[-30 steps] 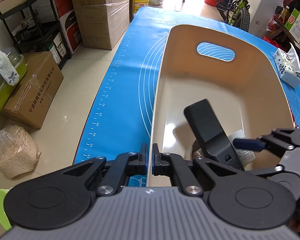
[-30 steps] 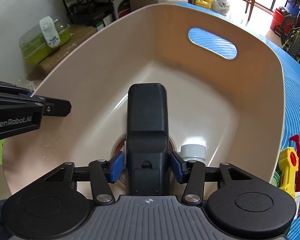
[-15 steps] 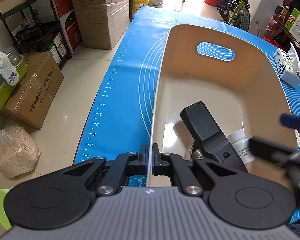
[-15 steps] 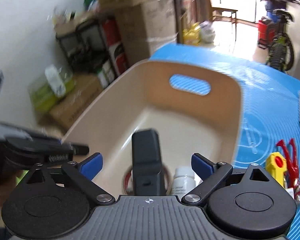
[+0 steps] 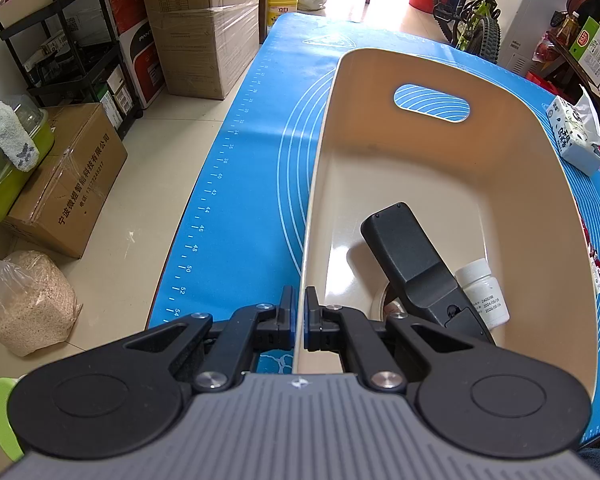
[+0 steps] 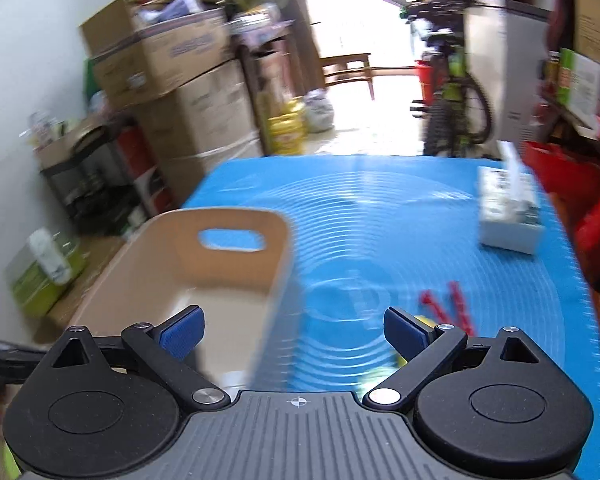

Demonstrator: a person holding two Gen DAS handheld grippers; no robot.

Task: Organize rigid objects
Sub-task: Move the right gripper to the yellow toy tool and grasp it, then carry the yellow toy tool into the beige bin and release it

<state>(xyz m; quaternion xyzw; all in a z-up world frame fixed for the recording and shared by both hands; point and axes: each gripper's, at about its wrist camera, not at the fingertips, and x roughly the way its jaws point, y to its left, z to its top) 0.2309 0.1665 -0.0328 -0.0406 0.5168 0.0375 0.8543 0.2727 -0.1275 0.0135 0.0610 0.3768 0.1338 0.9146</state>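
Left gripper (image 5: 300, 318) clamped on the beige bin's (image 5: 540, 184) rim, black remote (image 5: 416, 264) and white bottle (image 5: 482, 294) inside, right gripper (image 6: 294, 330) spread wide (view blurred) above the blue mat (image 6: 400, 220).

The bin (image 5: 440, 168) is a plain cream beige, inside and out. Under it the mat (image 5: 252, 184) is bright blue, printed with thin white concentric rings and a white ruler scale along its edge. In the bin lie a matte black remote (image 5: 412, 264) and a white bottle (image 5: 482, 294) with a pale label. Out on the mat, the tool handles (image 6: 446, 308) show red, blurred. The right gripper (image 6: 294, 332) is black with blue pads (image 6: 180, 334).
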